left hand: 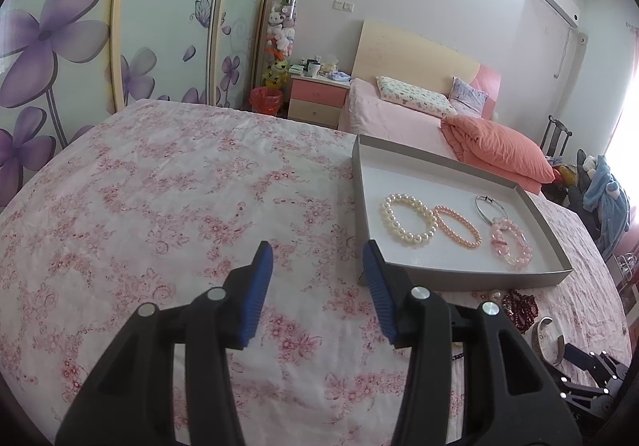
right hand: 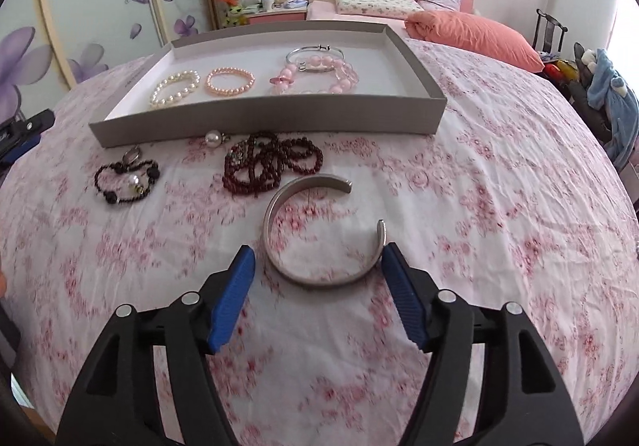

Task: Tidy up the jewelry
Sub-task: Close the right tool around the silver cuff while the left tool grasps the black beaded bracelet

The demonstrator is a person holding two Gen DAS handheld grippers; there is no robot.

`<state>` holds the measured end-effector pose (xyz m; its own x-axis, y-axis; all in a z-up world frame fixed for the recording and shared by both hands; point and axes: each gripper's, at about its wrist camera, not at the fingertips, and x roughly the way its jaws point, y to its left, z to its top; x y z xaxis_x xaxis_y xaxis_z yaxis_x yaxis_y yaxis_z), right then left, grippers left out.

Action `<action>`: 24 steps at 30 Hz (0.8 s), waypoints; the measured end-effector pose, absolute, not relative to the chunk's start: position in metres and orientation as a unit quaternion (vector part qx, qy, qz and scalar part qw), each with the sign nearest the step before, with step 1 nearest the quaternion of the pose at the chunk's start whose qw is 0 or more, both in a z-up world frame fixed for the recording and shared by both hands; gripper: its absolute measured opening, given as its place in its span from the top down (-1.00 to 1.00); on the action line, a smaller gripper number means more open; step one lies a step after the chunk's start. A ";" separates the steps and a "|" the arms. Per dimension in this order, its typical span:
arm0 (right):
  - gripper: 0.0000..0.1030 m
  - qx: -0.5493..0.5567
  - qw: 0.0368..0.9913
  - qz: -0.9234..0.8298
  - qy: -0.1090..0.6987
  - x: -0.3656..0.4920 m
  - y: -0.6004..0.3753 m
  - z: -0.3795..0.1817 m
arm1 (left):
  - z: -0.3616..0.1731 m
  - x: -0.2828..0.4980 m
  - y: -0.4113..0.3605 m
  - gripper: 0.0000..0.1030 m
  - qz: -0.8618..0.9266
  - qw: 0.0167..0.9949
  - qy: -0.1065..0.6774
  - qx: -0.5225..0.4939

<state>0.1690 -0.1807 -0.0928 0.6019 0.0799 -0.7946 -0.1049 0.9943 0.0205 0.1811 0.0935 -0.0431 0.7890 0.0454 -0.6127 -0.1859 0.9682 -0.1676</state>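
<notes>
A grey tray (right hand: 263, 121) (left hand: 471, 273) lies on the floral cloth. It holds a white pearl bracelet (right hand: 175, 88) (left hand: 409, 219), a peach bead bracelet (right hand: 230, 82) (left hand: 457, 226), a pink crystal bracelet (right hand: 315, 80) (left hand: 512, 244) and a thin silver bangle (right hand: 315, 48) (left hand: 488, 206). On the cloth in front lie a dark red bead strand (right hand: 269, 162) (left hand: 519, 306), a black bead bracelet (right hand: 126, 178), a pearl piece (right hand: 212, 138) and a silver cuff (right hand: 319, 232) (left hand: 543, 334). My right gripper (right hand: 317, 266) is open, its tips either side of the cuff's near edge. My left gripper (left hand: 317, 262) is open and empty, left of the tray.
The cloth covers a round table (left hand: 159, 186). A bed with an orange duvet (left hand: 499, 146) stands behind it, a nightstand (left hand: 317, 94) and wardrobe doors (left hand: 80, 46) further back. A chair with clothes (right hand: 607, 86) is at the right. The right gripper's body shows in the left wrist view (left hand: 591, 378).
</notes>
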 end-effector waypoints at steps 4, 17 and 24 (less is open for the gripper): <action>-0.27 -0.013 0.898 0.049 0.438 0.176 -0.181 -0.093 | -0.043 0.183 0.092 0.09 0.059 0.939 0.322 -0.108; -0.24 -0.011 0.898 0.063 0.436 0.182 -0.198 -0.092 | -0.056 0.180 0.051 0.17 -0.035 0.921 0.379 -0.086; -0.24 -0.010 0.898 0.063 0.436 0.182 -0.197 -0.091 | -0.080 0.190 0.020 0.21 -0.057 0.902 0.425 -0.058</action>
<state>0.1820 -0.1968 -0.0915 0.6115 0.1038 -0.7844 -0.1218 0.9919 0.0363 0.1898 0.0202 -0.0795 0.6321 -0.1522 -0.7598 0.0542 0.9868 -0.1527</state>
